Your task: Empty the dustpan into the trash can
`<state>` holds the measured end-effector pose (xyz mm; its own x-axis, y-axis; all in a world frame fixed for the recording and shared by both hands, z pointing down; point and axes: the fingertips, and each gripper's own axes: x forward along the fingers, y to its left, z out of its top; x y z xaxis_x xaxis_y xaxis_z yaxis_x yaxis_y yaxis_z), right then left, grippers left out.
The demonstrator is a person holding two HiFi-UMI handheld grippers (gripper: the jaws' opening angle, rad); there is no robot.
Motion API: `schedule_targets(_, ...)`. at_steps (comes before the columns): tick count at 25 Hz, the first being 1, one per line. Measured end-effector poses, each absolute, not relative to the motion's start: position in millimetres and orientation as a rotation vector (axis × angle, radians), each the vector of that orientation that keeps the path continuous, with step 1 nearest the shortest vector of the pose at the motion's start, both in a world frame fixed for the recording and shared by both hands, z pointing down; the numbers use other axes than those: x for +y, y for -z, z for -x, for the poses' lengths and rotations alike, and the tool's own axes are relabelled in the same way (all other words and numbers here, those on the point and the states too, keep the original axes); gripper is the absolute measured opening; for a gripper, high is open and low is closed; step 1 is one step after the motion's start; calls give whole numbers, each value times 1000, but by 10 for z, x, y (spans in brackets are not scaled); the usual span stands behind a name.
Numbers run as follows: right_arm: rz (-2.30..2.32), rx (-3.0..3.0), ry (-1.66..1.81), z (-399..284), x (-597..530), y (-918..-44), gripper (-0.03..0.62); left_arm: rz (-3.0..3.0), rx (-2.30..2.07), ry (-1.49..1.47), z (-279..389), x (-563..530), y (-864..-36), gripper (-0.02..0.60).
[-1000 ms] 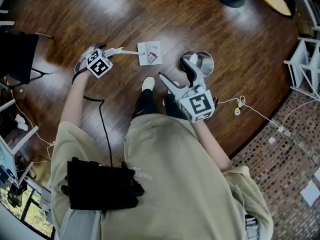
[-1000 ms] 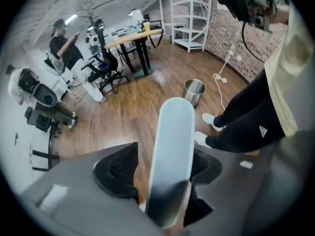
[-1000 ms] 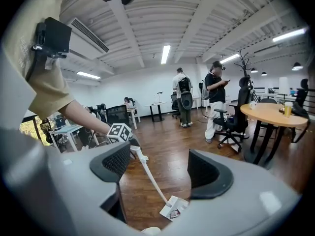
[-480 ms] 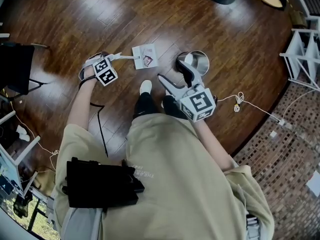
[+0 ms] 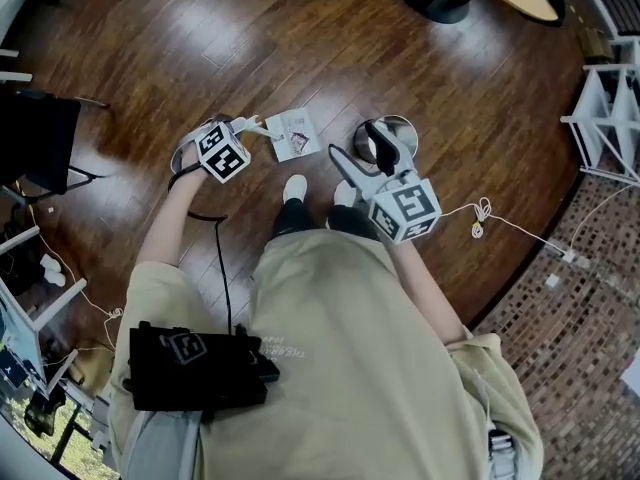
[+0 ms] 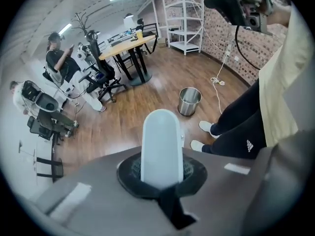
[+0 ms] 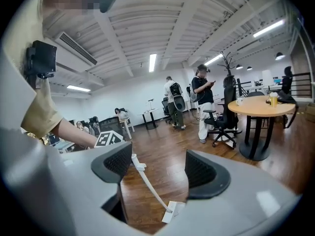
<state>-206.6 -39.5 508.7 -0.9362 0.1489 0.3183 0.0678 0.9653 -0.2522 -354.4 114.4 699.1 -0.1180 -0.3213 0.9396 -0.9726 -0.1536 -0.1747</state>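
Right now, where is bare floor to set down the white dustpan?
Free: the dark wooden floor beyond the white long-handled dustpan and the round steel trash can. Crowded: by the white shoes and the white cable.

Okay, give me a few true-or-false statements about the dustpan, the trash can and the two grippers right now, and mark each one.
1. The left gripper is shut on the handle of the dustpan. True.
2. The right gripper grips the rim of the trash can. False: its jaws stand apart with nothing between them, having just closed partway.
3. The dustpan is directly over the trash can. False: in the head view it is off to the can's left, apart from it.
4. The trash can is a shiny metal one standing upright with an open top on the wooden floor. True.
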Motion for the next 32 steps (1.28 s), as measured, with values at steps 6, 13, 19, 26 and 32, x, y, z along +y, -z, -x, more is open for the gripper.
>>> schedule_targets(6, 118, -2835, -353, 1903, -580, -4906, 339, -1460, -1458, -1286, 3319, 1212, -6658, 1)
schedule_targets(13, 71, -2881, -368, 1735, -788, -4764, 339, -1412, -1452, -1268, 3193, 1231, -6128, 1)
schedule_targets(19, 4, -2917, -409, 1620, -961, -4703, 339, -1458, -1420, -1267, 3100, 1235, -5378, 1)
schedule_targets(26, -124, -2935, -405, 1366, -1250, -4671, 339, -1511, -1352, -1251, 3043, 1080, -4496, 1)
schedule_targets(32, -248, -2963, -394, 1183, -1418, -4574, 339, -1548, -1326, -1238, 3007, 748, -4211, 1)
